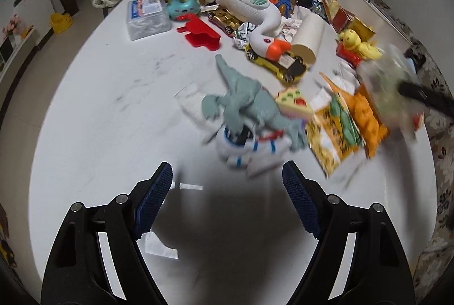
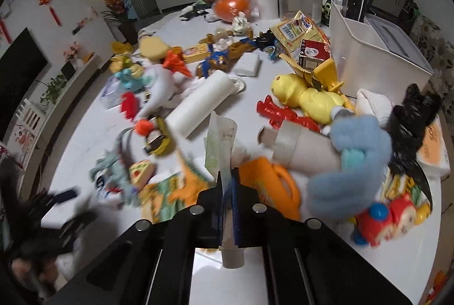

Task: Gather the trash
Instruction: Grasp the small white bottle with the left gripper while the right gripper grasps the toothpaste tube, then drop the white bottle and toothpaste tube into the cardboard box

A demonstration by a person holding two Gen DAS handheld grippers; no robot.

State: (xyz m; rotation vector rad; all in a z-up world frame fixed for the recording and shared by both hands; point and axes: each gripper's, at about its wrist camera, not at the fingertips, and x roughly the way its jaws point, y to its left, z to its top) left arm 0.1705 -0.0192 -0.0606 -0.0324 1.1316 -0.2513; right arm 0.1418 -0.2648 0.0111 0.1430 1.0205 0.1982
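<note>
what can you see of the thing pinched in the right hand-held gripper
The right hand-held gripper is shut on a flattened clear plastic pouch with pale green print and a whitish spout or cap at its lower end, which sticks out behind the pads. It looks empty and crumpled. It stands roughly upright, its top edge rising above the fingertips, lifted over the cluttered white table. Only the dark blue pads appear to touch it. Motion blur hides the print.
</note>
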